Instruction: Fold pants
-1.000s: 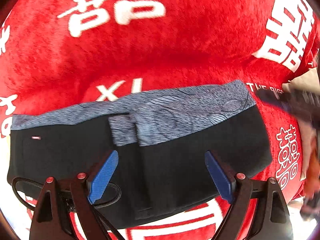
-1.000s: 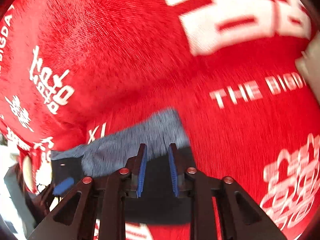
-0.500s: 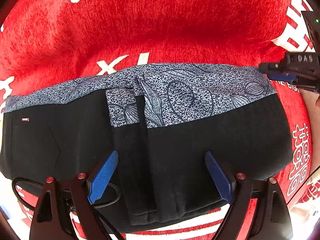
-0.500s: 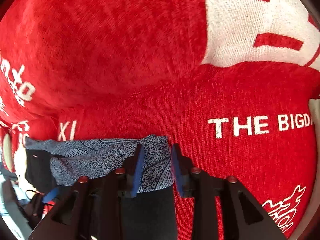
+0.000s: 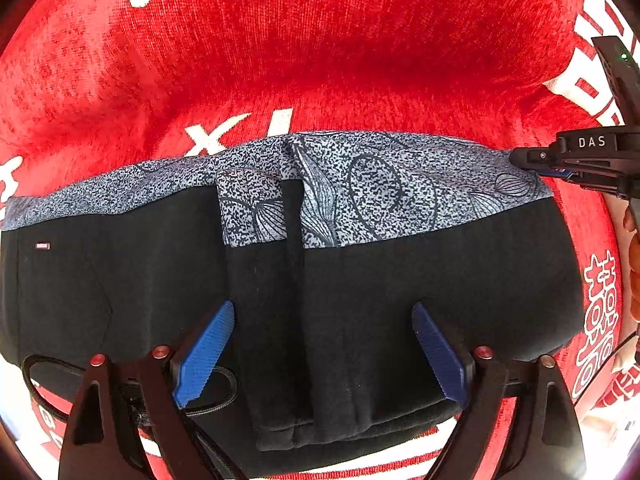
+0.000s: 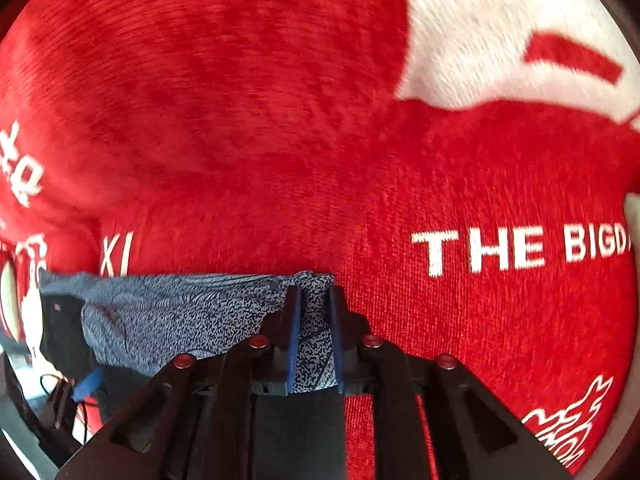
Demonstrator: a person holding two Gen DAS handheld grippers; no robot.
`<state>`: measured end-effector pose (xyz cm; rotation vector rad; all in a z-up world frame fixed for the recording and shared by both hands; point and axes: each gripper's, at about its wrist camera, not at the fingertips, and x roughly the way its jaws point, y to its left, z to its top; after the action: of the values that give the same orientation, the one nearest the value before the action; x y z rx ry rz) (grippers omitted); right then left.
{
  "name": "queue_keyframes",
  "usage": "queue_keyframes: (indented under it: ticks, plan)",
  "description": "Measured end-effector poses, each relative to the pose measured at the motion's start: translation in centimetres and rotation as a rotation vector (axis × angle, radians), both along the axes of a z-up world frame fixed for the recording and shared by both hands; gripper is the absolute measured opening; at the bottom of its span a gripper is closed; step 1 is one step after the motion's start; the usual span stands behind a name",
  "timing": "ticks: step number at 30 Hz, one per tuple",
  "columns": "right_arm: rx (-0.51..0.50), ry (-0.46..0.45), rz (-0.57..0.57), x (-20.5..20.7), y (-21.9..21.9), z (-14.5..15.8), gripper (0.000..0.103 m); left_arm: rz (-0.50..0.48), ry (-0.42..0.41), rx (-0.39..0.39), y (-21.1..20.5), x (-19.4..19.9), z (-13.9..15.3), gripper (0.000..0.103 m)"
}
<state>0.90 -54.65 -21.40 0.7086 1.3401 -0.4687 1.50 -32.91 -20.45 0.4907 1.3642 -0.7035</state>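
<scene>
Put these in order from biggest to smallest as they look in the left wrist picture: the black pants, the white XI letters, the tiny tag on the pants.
1. Black pants
2. White XI letters
3. Tiny tag

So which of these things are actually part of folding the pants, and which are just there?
Part of the job:
- pants, black with a patterned grey waistband
- right tool, its jaws just closing on the waistband's corner
- left tool, open above the black cloth

Just there:
- red blanket with white lettering, under the pants
- black cable at the edge
</scene>
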Motion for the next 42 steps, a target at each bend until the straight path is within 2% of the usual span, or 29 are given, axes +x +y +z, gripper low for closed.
queue_keyframes:
  ticks: [1, 4, 5, 6, 9, 14, 17, 19, 21, 24, 32, 37, 42]
  plan:
    - [-0.006, -0.001, -0.006, 0.0, 0.1, 0.1, 0.015, 0.004, 0.007, -0.002, 0.3, 0.1, -0.1, 0.093]
    - [-0.022, -0.044, 0.02, -0.3, 1.0, 1.8, 0.031, 0.014, 0.014, -0.008, 1.0, 0.3, -0.1, 0.093]
    - [-0.014, -0.064, 0.027, -0.6, 1.5, 2.4, 0.042, 0.015, 0.011, -0.006, 1.1, 0.3, 0.0, 0.093]
    - [-0.015, -0.076, 0.029, -1.1, 2.0, 3.1, 0.048, 0.016, 0.008, -0.004, 1.4, 0.2, 0.0, 0.093]
    - [-0.059, -0.072, 0.047, -2.9, 4.0, 5.1, 0.048, 0.028, 0.009, 0.0, 2.4, 0.1, 0.0, 0.093]
    - [-0.129, -0.09, 0.099, -4.8, 8.6, 6.8, 0.049, 0.039, 0.013, 0.007, 3.4, -0.1, 0.0, 0.093]
    - [-0.139, -0.059, 0.129, -5.2, 10.5, 5.6, 0.062, 0.041, 0.007, 0.011, 3.8, -0.3, 0.0, 0.093]
    - [-0.135, -0.012, 0.14, -5.8, 10.7, 3.9, 0.063, 0.045, 0.007, 0.016, 3.7, -0.5, 0.0, 0.093]
    - [-0.16, -0.013, 0.153, -6.0, 10.8, 2.9, 0.067, 0.055, 0.003, 0.022, 3.8, -0.6, 0.1, 0.098]
    - [-0.152, -0.016, 0.155, -5.7, 10.9, 2.9, 0.078, 0.076, 0.016, 0.026, 4.3, -0.4, 0.0, 0.099]
    - [-0.134, 0.0, 0.177, -4.8, 11.1, 2.6, 0.079, 0.101, 0.006, 0.033, 5.3, -0.7, 0.4, 0.099]
    - [-0.132, 0.012, 0.17, -4.9, 11.2, 3.2, 0.079, 0.103, -0.005, 0.025, 6.7, -1.1, 2.4, 0.099]
    - [-0.144, 0.047, 0.162, -4.6, 11.7, 3.5, 0.08, 0.161, 0.007, -0.012, 10.0, -0.8, 4.0, 0.099]
